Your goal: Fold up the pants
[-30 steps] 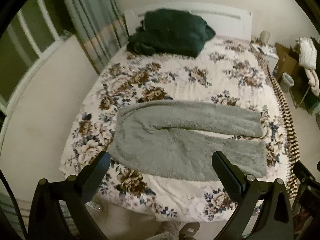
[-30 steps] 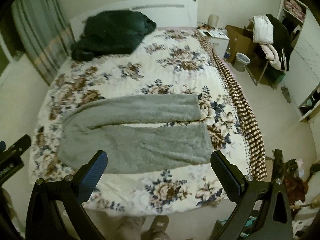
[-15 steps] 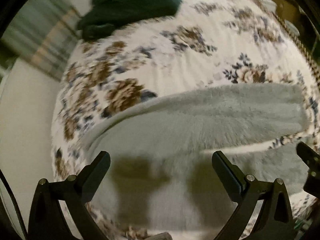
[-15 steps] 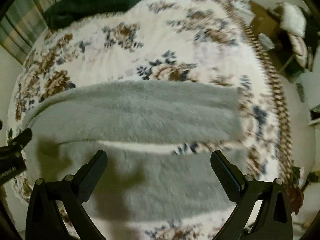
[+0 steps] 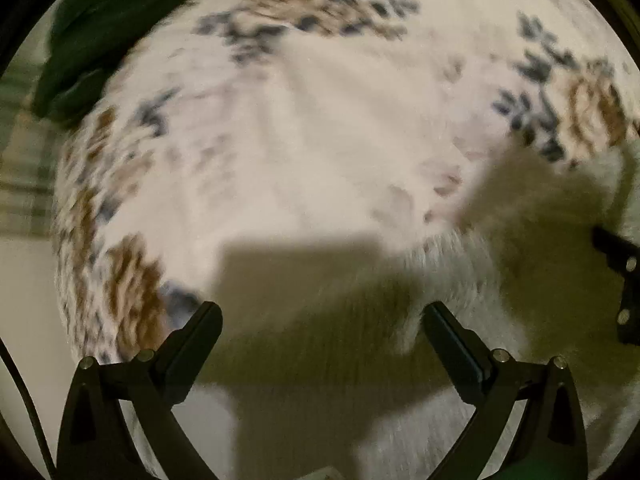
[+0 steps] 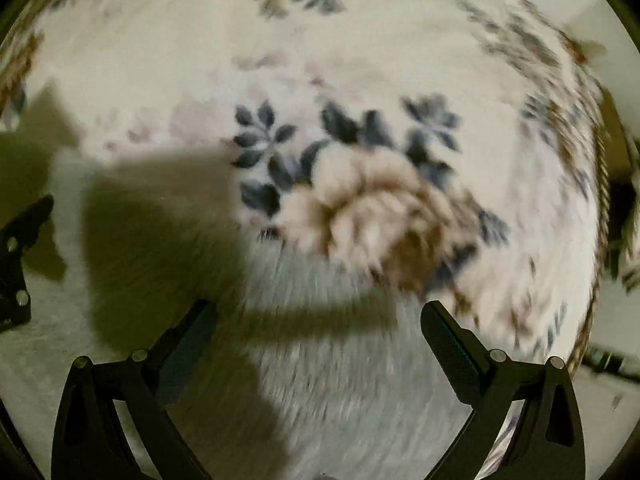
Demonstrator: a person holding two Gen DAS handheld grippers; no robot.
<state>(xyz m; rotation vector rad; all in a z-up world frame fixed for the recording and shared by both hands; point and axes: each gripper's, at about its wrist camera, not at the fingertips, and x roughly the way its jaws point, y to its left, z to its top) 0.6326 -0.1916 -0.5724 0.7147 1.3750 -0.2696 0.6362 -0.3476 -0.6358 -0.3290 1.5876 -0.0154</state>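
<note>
The fuzzy grey pants (image 5: 460, 360) lie flat on the floral bedspread (image 5: 320, 120). In the left wrist view my left gripper (image 5: 322, 320) is open, low over the far edge of the pants near the waist end, with nothing between its fingers. In the right wrist view my right gripper (image 6: 318, 318) is open, low over the far edge of the grey pants (image 6: 340, 380) near the leg end, just short of a large printed flower. Each view is blurred. The other gripper's body shows at each view's side edge.
A dark green blanket (image 5: 104, 28) lies at the far left of the bed. The floral bedspread (image 6: 360, 60) stretches beyond the pants. A checked strip runs along the bed's right edge (image 6: 592, 184). Gripper shadows fall on the fabric.
Both grippers have dropped and moved forward across the pants toward their far edge. The pants now fill only the lower part of each view. Both stay open.
</note>
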